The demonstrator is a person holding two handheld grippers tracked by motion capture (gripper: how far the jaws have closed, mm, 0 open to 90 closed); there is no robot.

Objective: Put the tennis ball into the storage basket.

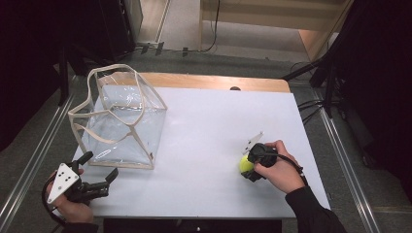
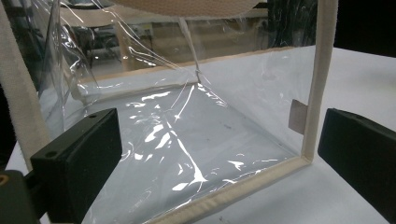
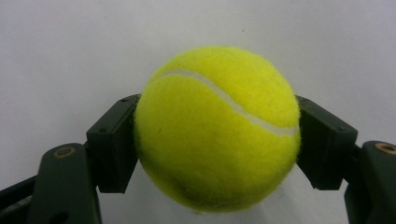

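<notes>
A yellow tennis ball (image 1: 245, 164) lies at the front right of the white table (image 1: 209, 116). My right gripper (image 1: 248, 169) points down over it, and in the right gripper view both pads press the sides of the ball (image 3: 217, 128), so the right gripper (image 3: 217, 149) is shut on it. A clear plastic bag (image 1: 121, 124) with cream fabric trim and handles stands open at the back left. At the front left corner my left gripper (image 1: 101, 166) is open, aimed at the bag's near side. In the left gripper view the bag (image 2: 196, 112) sits just beyond the left gripper (image 2: 219, 154), whose jaws stand wide apart.
A wooden strip (image 1: 214, 81) runs along the table's far edge, with a small dark hole (image 1: 235, 88) in it. Metal rails (image 1: 340, 145) flank the table on both sides. Cables and dark stands (image 1: 320, 73) sit on the floor at the back right.
</notes>
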